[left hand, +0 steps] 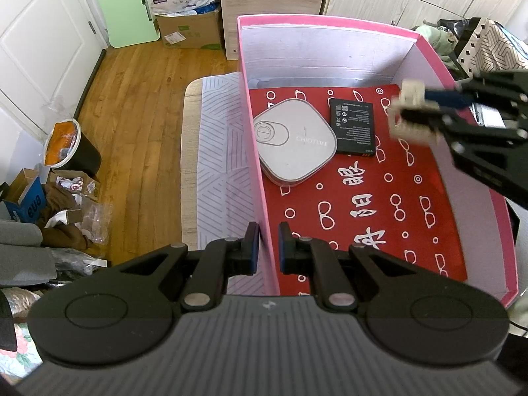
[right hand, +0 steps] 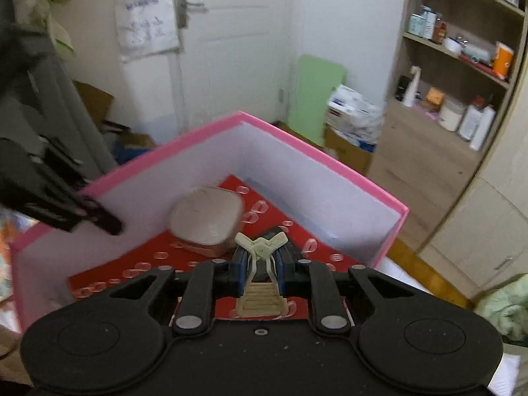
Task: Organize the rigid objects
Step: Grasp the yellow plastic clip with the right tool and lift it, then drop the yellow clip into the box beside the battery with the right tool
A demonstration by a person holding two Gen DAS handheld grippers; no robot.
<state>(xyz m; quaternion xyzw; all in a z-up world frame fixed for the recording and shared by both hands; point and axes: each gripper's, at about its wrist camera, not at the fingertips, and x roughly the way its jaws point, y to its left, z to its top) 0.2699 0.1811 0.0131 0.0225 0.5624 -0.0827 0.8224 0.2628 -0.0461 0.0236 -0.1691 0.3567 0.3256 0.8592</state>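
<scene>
A pink box (left hand: 330, 21) with white inner walls and a red patterned floor holds a grey rounded-square device (left hand: 293, 142) and a black phone battery (left hand: 354, 125). My left gripper (left hand: 268, 247) grips the box's left wall, one finger on each side. My right gripper (right hand: 261, 265) is shut on a beige plastic clip (right hand: 260, 264) and holds it above the box floor, near the battery. In the left wrist view the right gripper (left hand: 425, 112) and its clip (left hand: 409, 112) enter from the right. The box (right hand: 270, 125) and grey device (right hand: 206, 219) also show in the right wrist view.
The box sits on a small table with a patterned cloth (left hand: 217, 138). A bin (left hand: 71, 147) and clutter lie on the wood floor at left. Cardboard boxes (left hand: 189, 29) and a green board (left hand: 127, 6) stand at the back. Shelves (right hand: 462, 66) stand to the right.
</scene>
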